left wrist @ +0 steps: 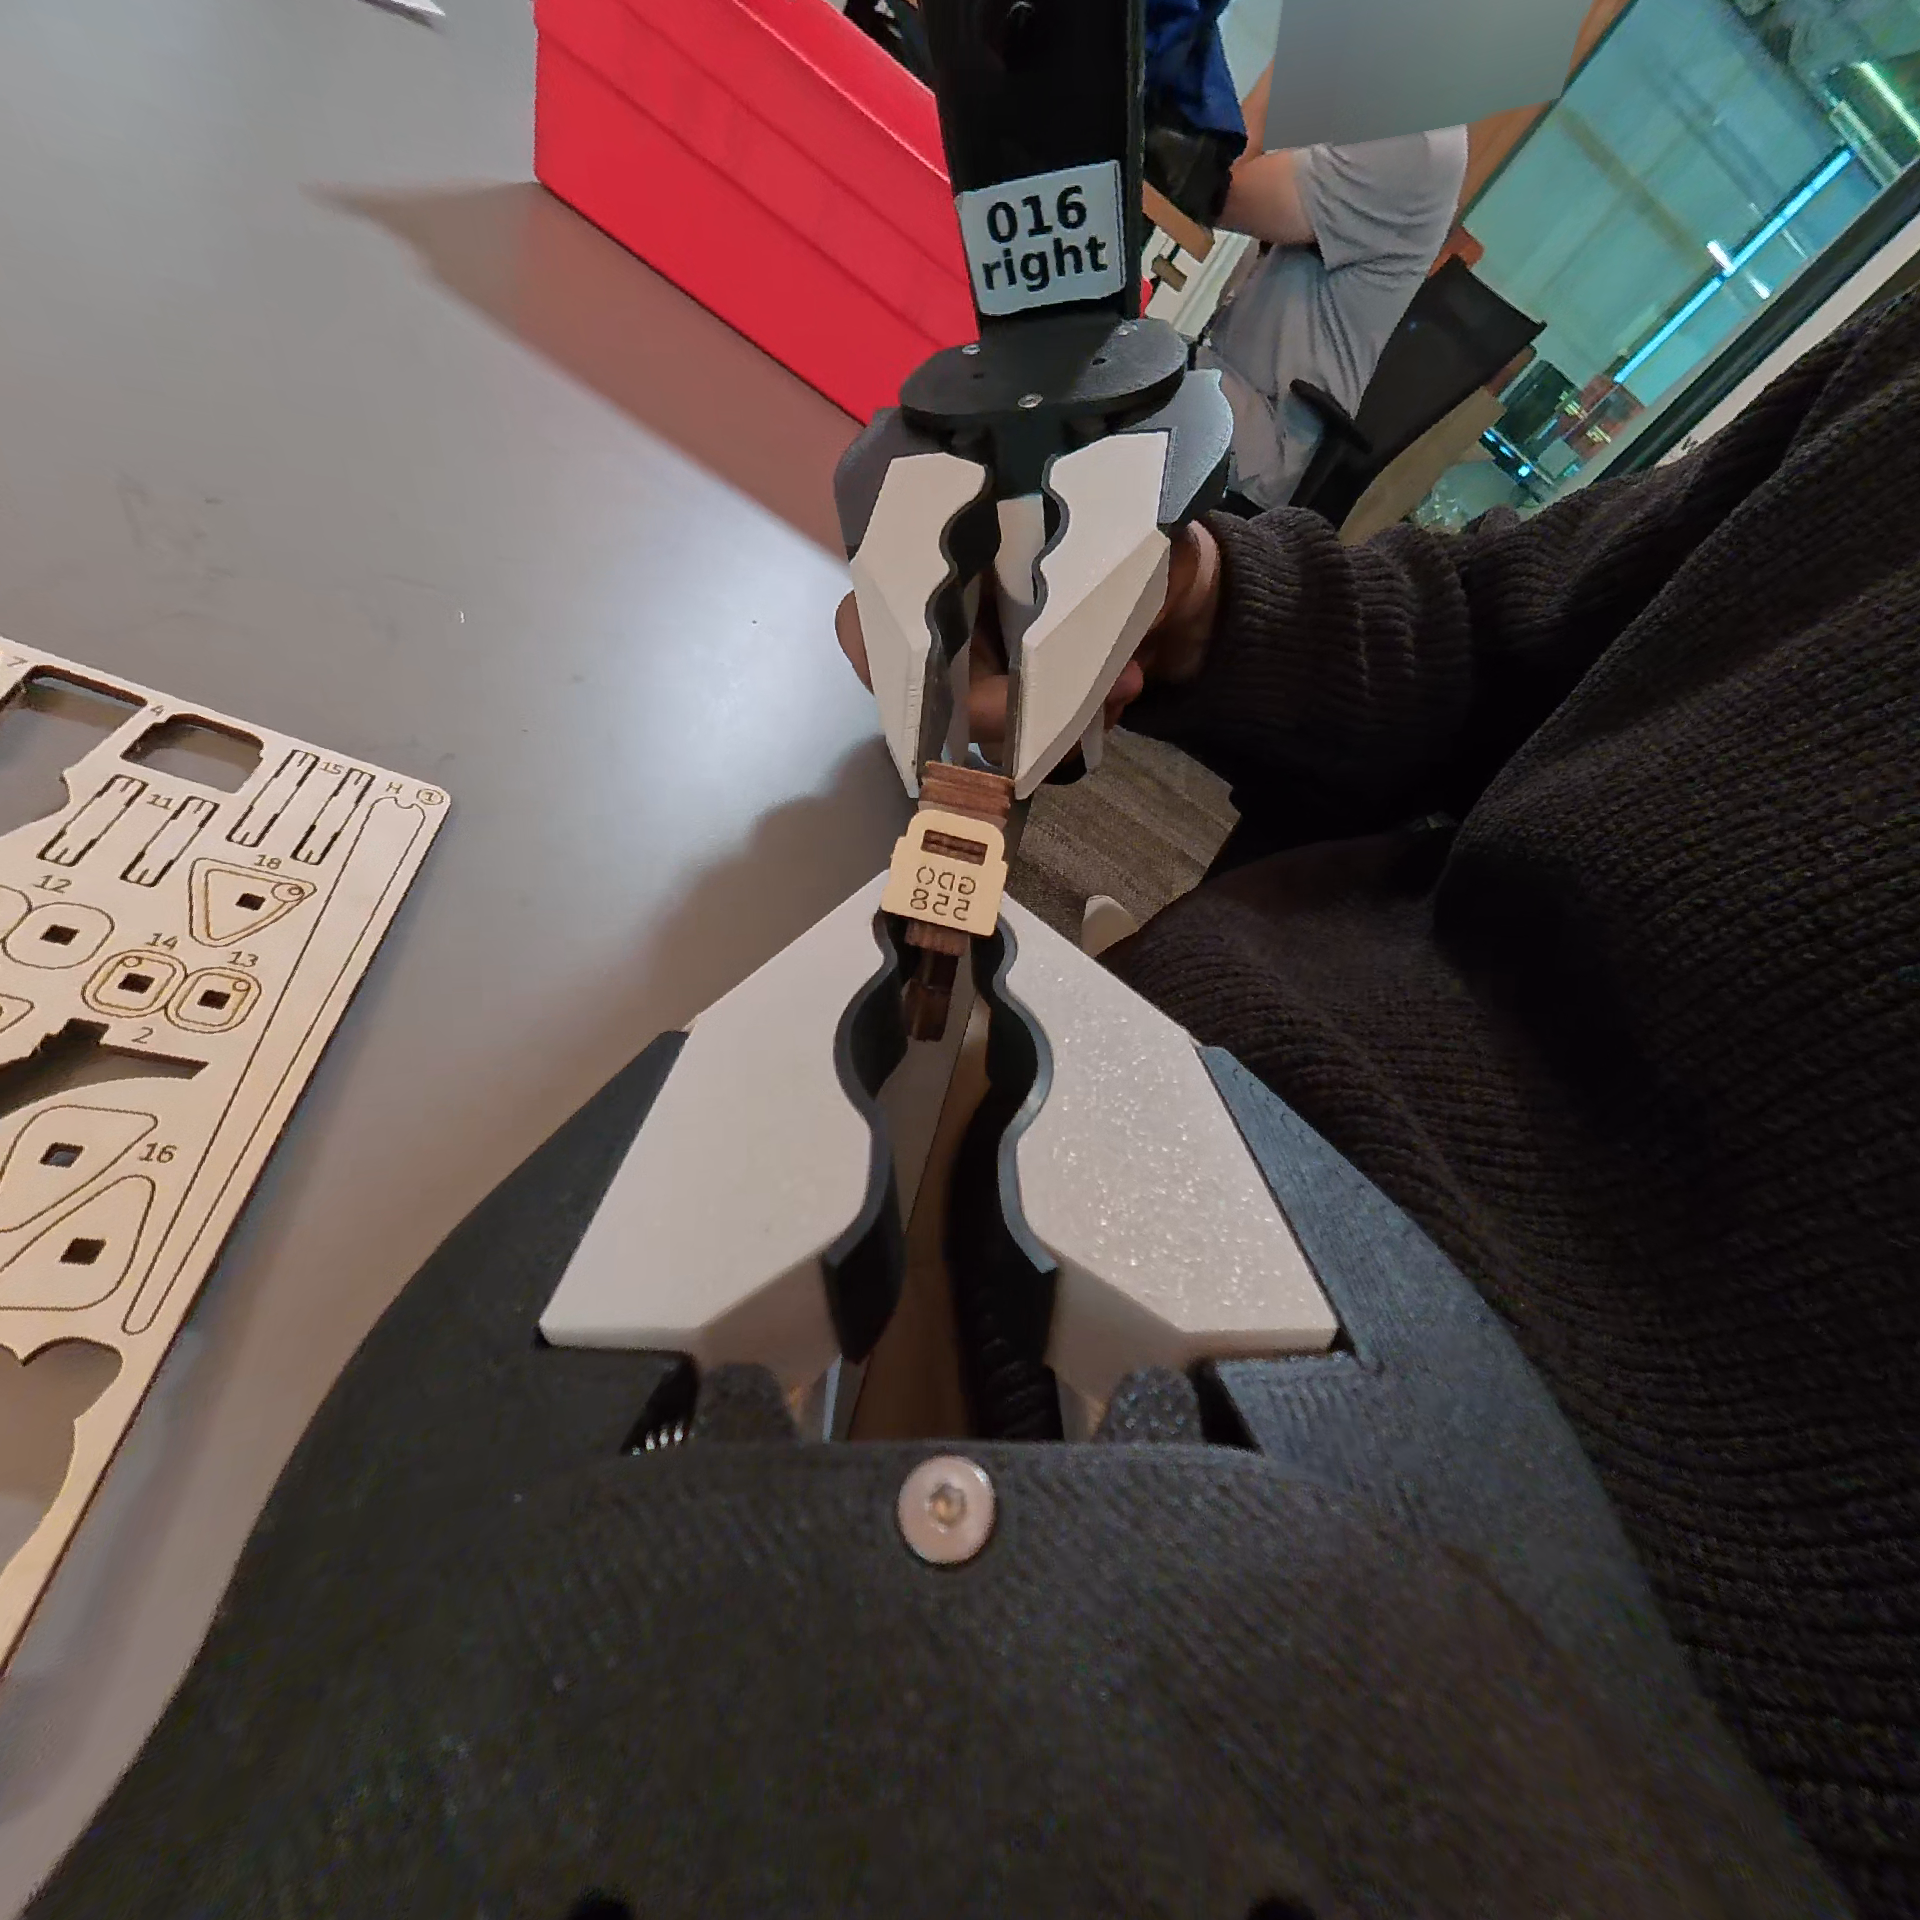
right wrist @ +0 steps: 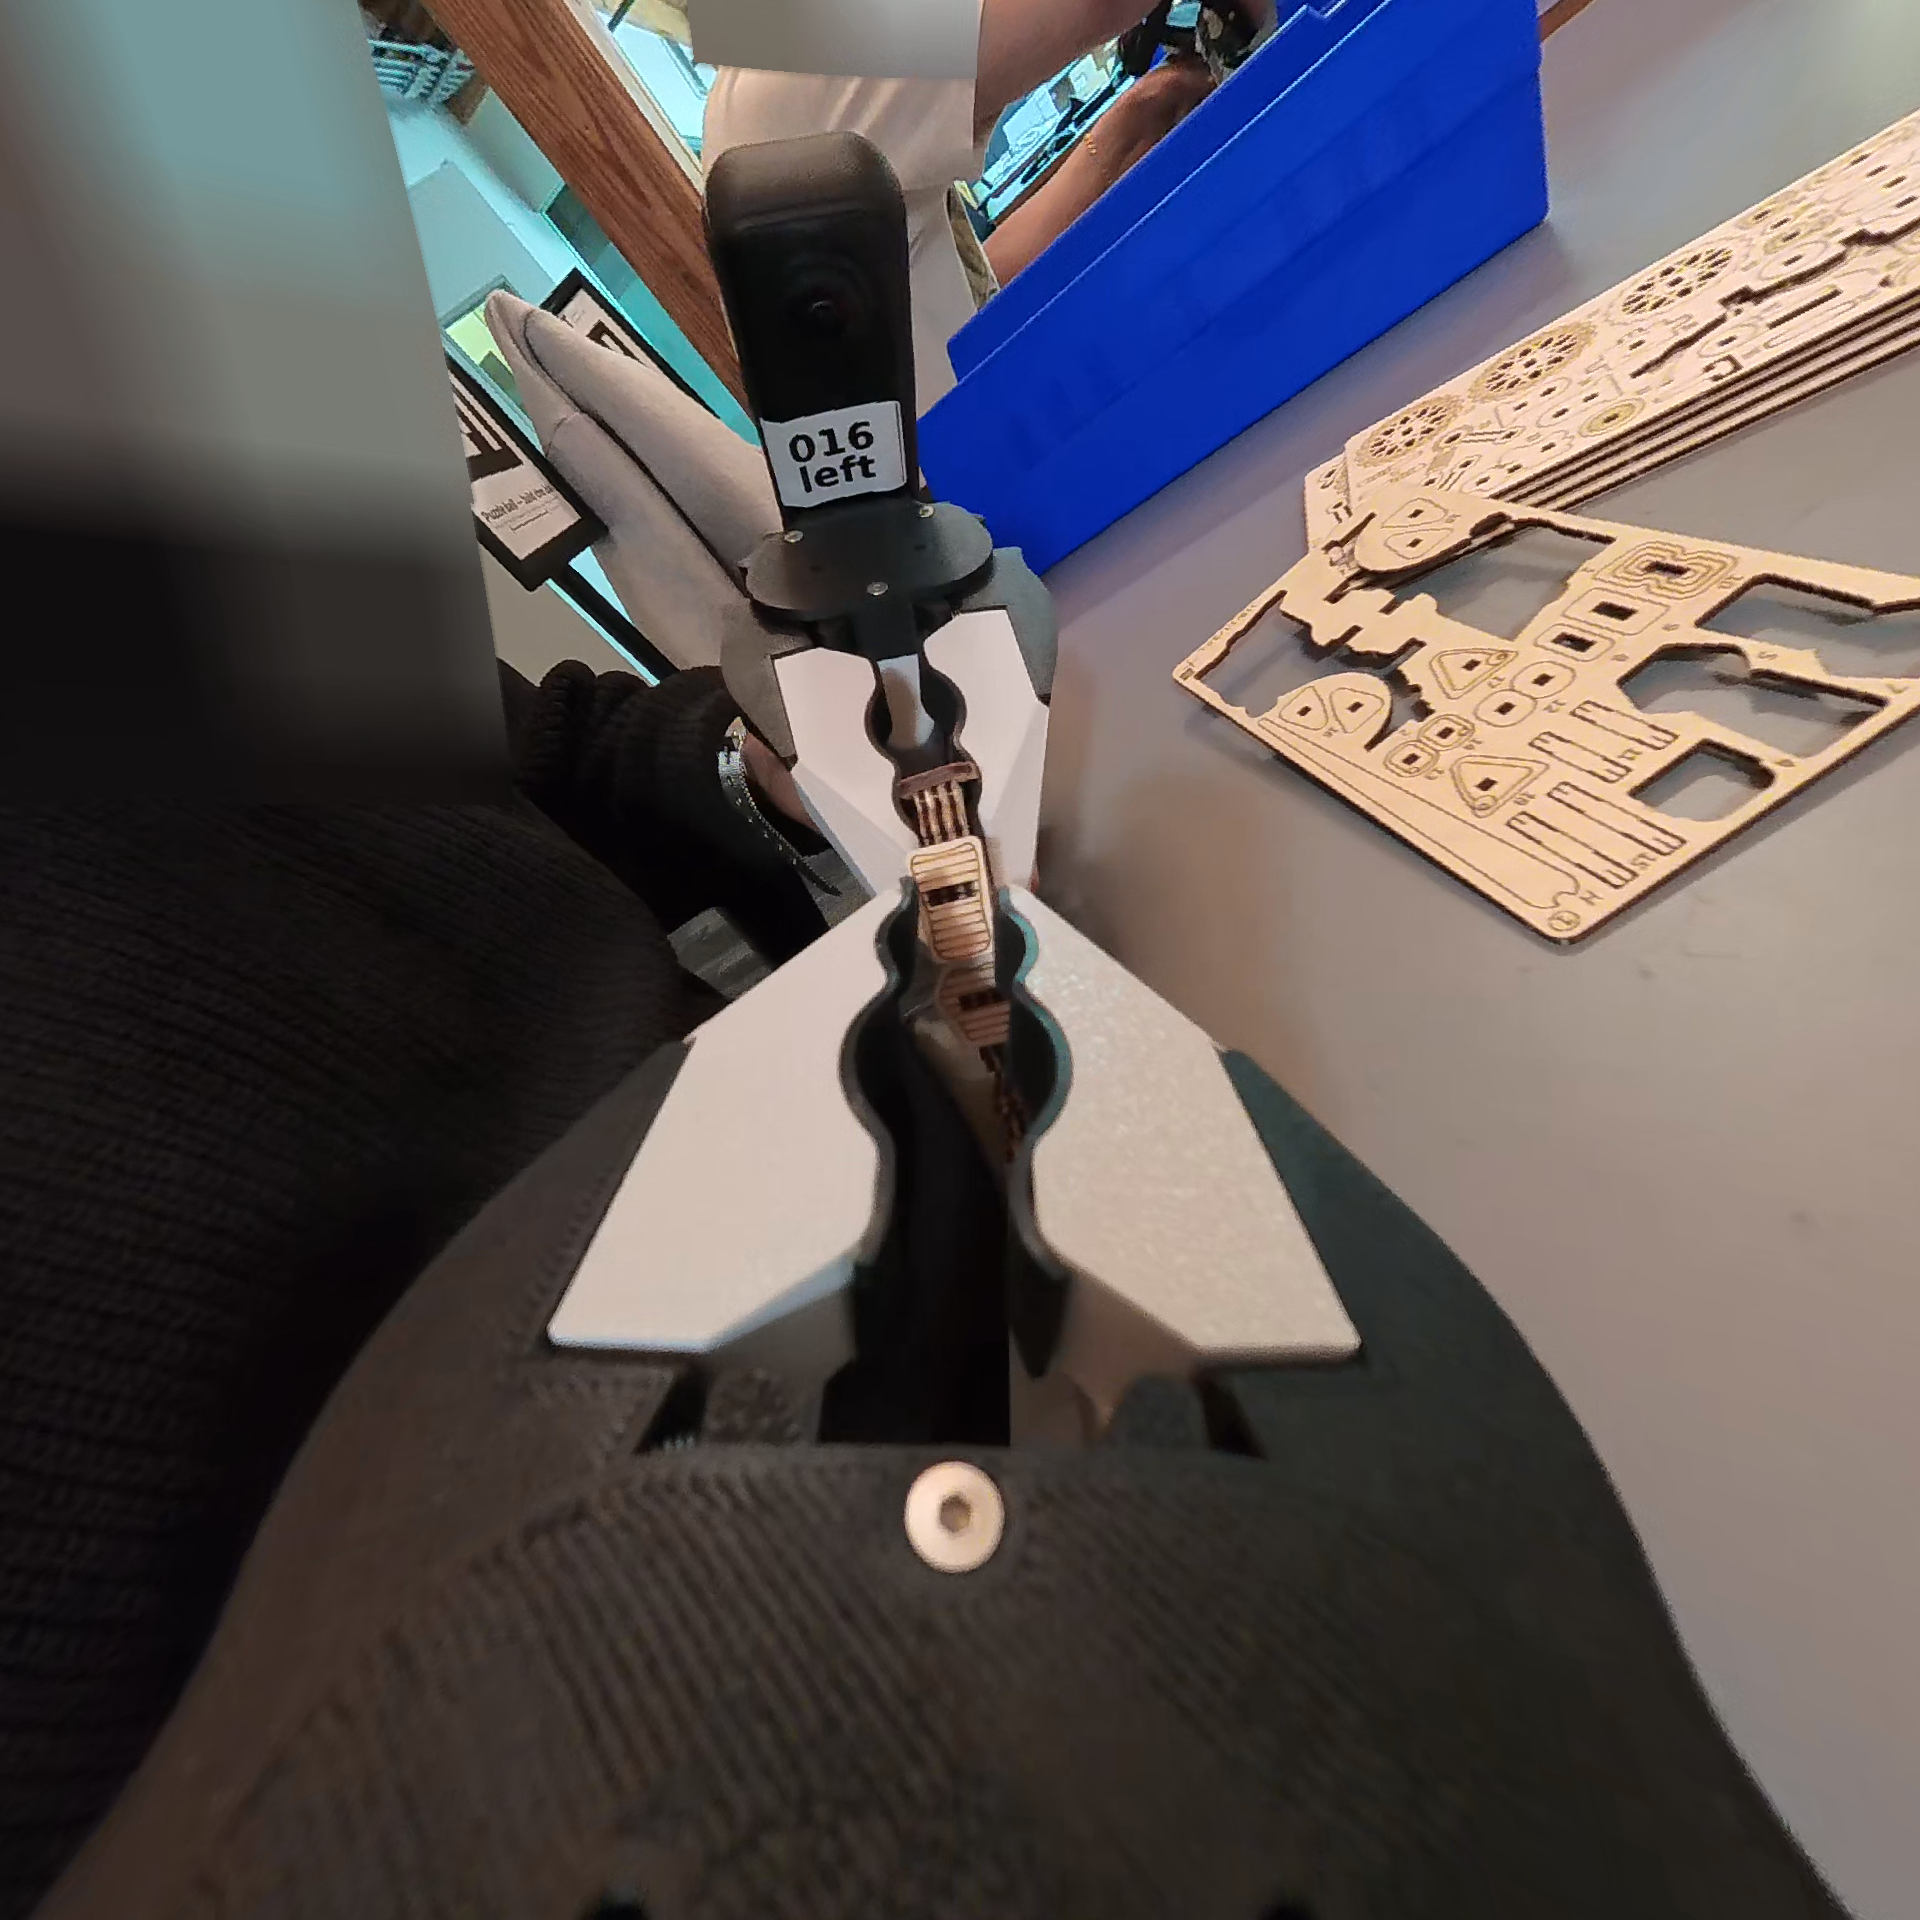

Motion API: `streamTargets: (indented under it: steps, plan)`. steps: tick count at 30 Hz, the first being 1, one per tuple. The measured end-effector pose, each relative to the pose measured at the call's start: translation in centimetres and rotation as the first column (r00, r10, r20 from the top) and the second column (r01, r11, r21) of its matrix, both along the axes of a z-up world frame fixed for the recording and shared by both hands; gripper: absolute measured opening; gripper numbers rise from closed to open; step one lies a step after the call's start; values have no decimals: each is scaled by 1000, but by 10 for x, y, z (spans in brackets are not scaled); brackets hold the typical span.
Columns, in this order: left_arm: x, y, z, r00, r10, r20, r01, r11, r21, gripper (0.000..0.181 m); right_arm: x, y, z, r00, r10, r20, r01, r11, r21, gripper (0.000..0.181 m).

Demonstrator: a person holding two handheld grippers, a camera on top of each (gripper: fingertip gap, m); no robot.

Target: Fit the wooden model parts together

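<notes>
A small wooden assembly hangs in the air between my two grippers, which face each other tip to tip. It is a stack of thin brown layered pieces (left wrist: 961, 792) with a pale engraved plate (left wrist: 945, 878) slotted across it. My left gripper (left wrist: 940, 935) is shut on the near end of the stack. My right gripper (left wrist: 966, 774) is shut on the far end. In the right wrist view, my right gripper (right wrist: 956, 914) grips the assembly by two pale ribbed plates (right wrist: 951, 899), and the left gripper (right wrist: 935, 821) holds the other end.
A laser-cut wooden parts sheet (left wrist: 208, 987) lies on the grey table (left wrist: 416, 468); it also shows in the right wrist view (right wrist: 1558, 707). Beside it are several stacked sheets (right wrist: 1662, 343). A blue bin (right wrist: 1247, 291) and a red box (left wrist: 748, 177) stand behind. A dark sleeve (left wrist: 1558, 935) is close. My left and right fingertips are right by each other.
</notes>
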State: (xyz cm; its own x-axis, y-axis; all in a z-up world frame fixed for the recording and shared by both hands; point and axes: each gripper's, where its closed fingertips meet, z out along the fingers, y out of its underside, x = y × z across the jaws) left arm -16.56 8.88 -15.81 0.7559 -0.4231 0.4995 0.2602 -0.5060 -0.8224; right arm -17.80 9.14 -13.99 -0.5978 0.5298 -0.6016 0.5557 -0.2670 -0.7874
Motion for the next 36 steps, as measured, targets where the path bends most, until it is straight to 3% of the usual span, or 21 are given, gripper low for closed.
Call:
streamTargets:
  steps: [15,20,24,36]
  plan:
    - [7,-2,-2,999,-45,-31,45,999,9,6,7,-7,-1,995,54,81,-47,995,-88,12]
    - [3,-1,5,999,-32,23,31,999,27,6,3,-5,5,999,13,38,-11,998,-55,13]
    - [2,0,9,996,-27,82,25,999,33,7,-1,2,6,999,-39,17,39,999,-13,25]
    - [-10,3,4,985,29,168,-25,999,-25,6,-5,17,11,992,-109,-65,114,989,91,20]
